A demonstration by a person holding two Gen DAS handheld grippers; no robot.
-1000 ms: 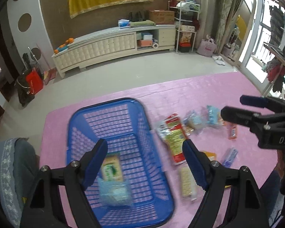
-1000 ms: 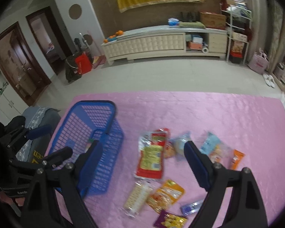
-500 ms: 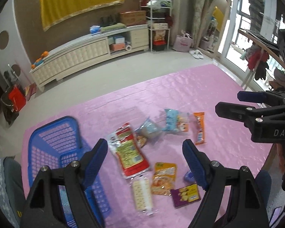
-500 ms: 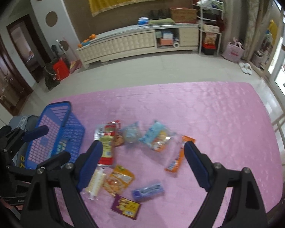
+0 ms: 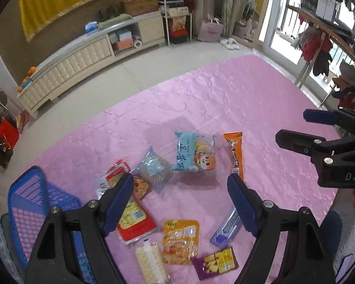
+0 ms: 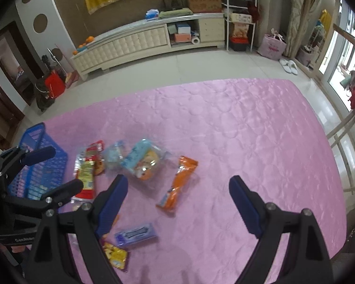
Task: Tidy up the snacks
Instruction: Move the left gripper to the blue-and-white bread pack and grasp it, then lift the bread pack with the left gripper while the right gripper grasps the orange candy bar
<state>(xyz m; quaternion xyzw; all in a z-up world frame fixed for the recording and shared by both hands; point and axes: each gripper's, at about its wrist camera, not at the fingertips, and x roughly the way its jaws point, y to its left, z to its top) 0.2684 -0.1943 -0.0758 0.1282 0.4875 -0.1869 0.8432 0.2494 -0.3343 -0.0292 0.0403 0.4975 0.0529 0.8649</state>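
Note:
Several snack packets lie on the pink tablecloth (image 5: 236, 99). A light-blue cartoon packet (image 5: 195, 152) (image 6: 142, 158), an orange bar (image 5: 234, 153) (image 6: 178, 184), a clear blue pouch (image 5: 153, 169), a red-yellow bag (image 5: 130, 215) (image 6: 87, 175), an orange-yellow pouch (image 5: 179, 241), a purple-blue bar (image 5: 226, 229) (image 6: 136, 235), a dark purple packet (image 5: 215, 262) (image 6: 114, 256) and a cracker pack (image 5: 150, 262). The blue basket (image 5: 28, 215) (image 6: 39, 172) stands at the left. My left gripper (image 5: 179, 189) is open and empty above the snacks. My right gripper (image 6: 177, 189) is open and empty above the orange bar.
The table's far edge drops to a tiled floor (image 6: 201, 66) with a long cream cabinet (image 6: 142, 40) behind. A drying rack (image 5: 319, 54) and windows stand at the right. A chair back (image 5: 0, 241) is at the near left.
Both grippers have swung right, away from the basket and over the loose snacks. The basket has slid to the left edge of both views. Both stay open and empty.

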